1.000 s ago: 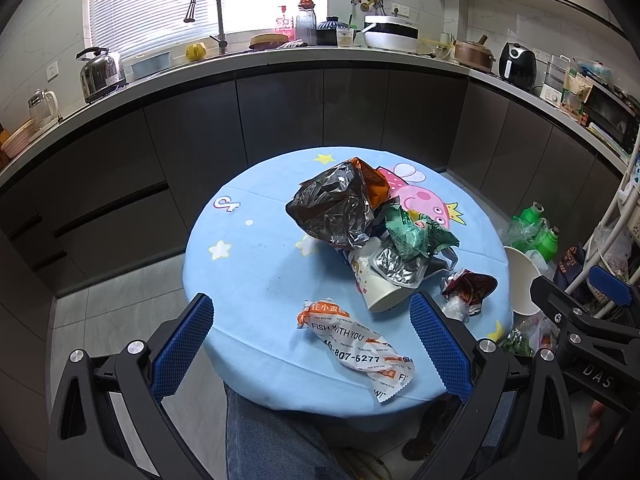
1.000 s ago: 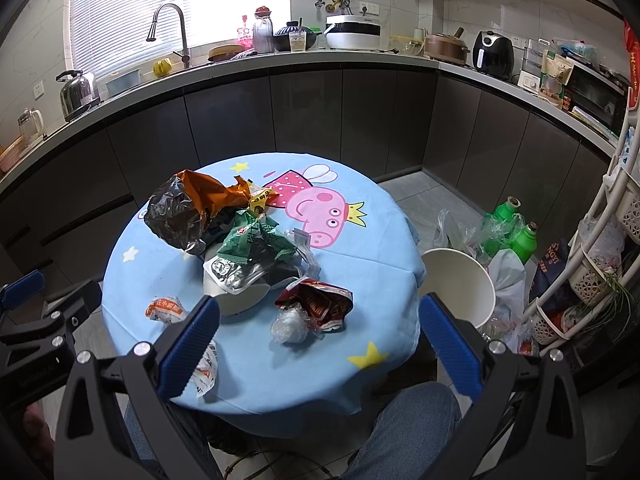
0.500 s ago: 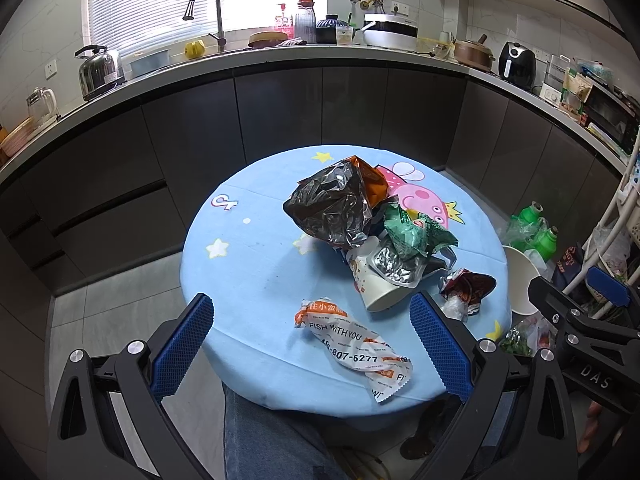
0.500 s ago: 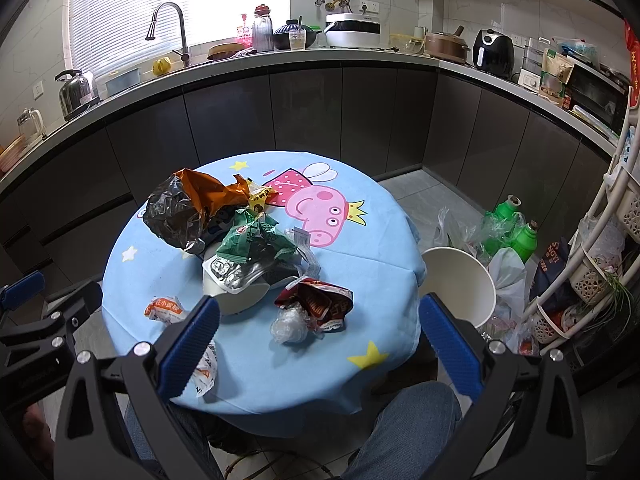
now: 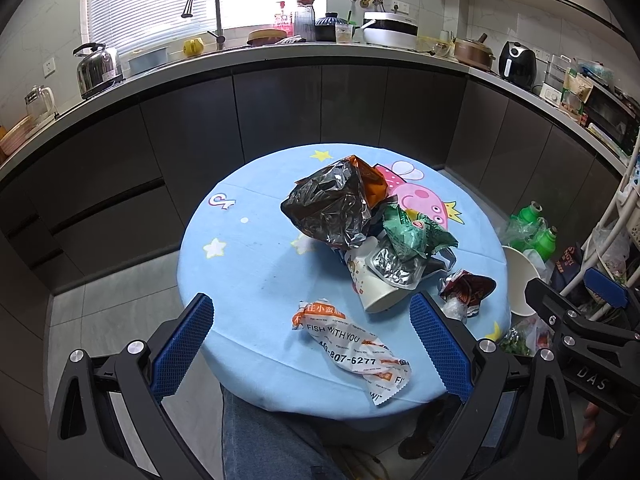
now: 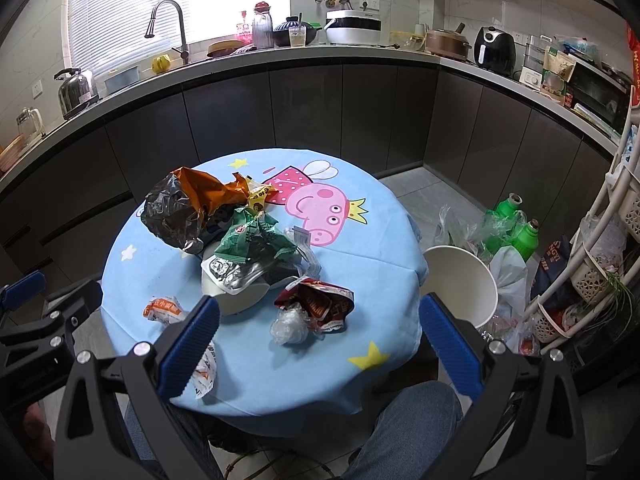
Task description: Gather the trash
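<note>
1. Nearest the cameras, both tools hang above the near edge of the round tabletop. The left hand-held gripper has its jaws spread wide and empty, and the right hand-held gripper is likewise spread wide with nothing between its pads.
2. Just beyond the left one lies the white and orange wrapper, flat near the tabletop's front edge.
3. In front of the right one sit the red snack bag and a clear plastic wad touching it.
4. Mid-tabletop, a white paper cup lies on its side under a silver foil lid and a green packet.
5. Farther back, the large silver and orange foil bag leans against that heap.
6. Off the tabletop's right side stands the white bin; what shows of its inside looks bare, and green bottles stand on the floor behind it.
7. My judgement: collecting has not visibly begun. All the trash is on the tabletop, so every piece remains to be picked up and dropped in the bin.
</note>
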Available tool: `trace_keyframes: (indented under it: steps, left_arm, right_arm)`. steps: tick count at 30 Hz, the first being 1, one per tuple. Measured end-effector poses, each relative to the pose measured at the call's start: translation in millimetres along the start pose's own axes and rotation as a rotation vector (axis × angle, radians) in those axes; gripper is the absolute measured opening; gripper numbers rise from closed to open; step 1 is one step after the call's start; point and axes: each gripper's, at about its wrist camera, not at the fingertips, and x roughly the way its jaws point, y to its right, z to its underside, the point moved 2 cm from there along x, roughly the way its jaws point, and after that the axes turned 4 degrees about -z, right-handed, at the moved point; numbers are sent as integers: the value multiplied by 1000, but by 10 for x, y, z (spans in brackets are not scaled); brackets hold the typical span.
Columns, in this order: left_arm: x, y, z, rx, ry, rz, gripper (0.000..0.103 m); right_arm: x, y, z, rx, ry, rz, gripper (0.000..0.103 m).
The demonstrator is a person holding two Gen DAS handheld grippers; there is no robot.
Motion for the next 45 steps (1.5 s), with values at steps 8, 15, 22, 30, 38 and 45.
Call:
trace_keyframes:
  steps: [8, 15, 22, 30, 38, 45]
  left_arm:
    - [11, 5, -6, -2, -4, -1, 94]
    - [56, 26, -22, -2, -14, 3, 94]
    - [70, -168, -77, -5, 4, -6, 94]
    - [312, -234, 91, 97, -41, 101, 94]
    - [574, 32, 225, 177, -113, 260, 86]
    - [970, -145, 291, 100, -228, 260, 75]
  right_arm:
    - [25, 12, -18, 0, -2, -1, 100]
    - [50, 20, 4, -1, -7, -2, 100]
    - [126, 43, 11, 9, -10, -71, 100]
    - [447, 105, 223, -39, -72, -131, 100]
    - [963, 241, 320, -24, -178, -125, 99]
    - [1167, 419, 152, -15, -163, -122, 97]
